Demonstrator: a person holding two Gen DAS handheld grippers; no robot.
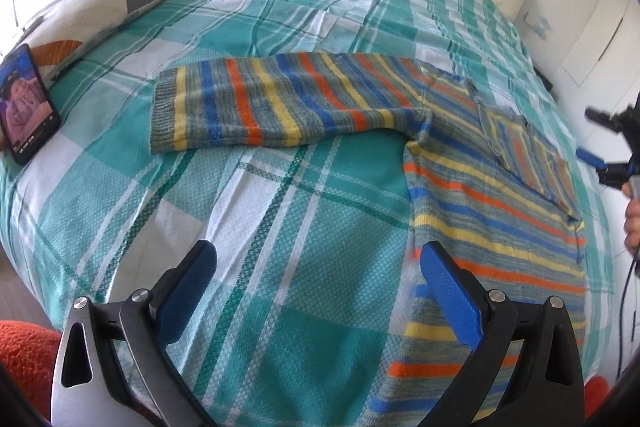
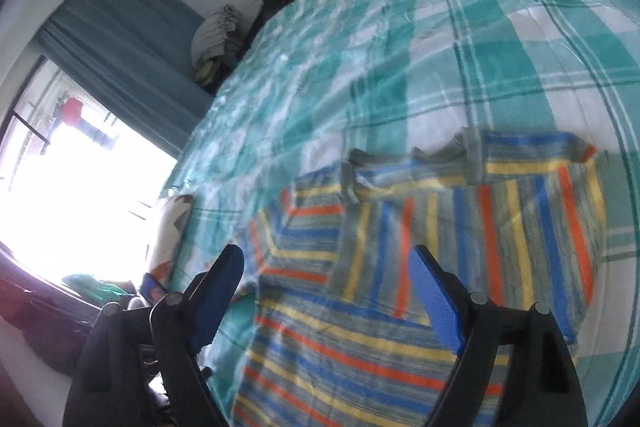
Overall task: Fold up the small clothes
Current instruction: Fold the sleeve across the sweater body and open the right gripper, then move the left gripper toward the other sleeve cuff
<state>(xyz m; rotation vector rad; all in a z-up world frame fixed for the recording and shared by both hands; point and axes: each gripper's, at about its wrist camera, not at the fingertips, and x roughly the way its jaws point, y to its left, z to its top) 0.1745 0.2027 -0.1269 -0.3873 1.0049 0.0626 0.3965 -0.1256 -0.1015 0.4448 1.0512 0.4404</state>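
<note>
While one sleeve of the striped sweater [image 1: 496,195] already lies folded in across its body on the plaid bed cover [image 1: 280,227], I hold both hand-held grippers released and empty: the left hand-held gripper [image 1: 318,291] hangs with jaws apart over bare cover beside the sweater's hem, and the right hand-held gripper [image 2: 326,287] hangs wide open above the folded side, its view smeared with blur. The other sleeve [image 1: 256,107] lies stretched out flat toward the phone [image 1: 26,103] and the patterned pillow [image 1: 88,11]. That sleeve looks to me the next thing to fold. I would pinch it at the ribbed cuff, lift only enough to clear the cover, and lay it straight across the chest so the stripes line up, pressing no creases into the knit.
</note>
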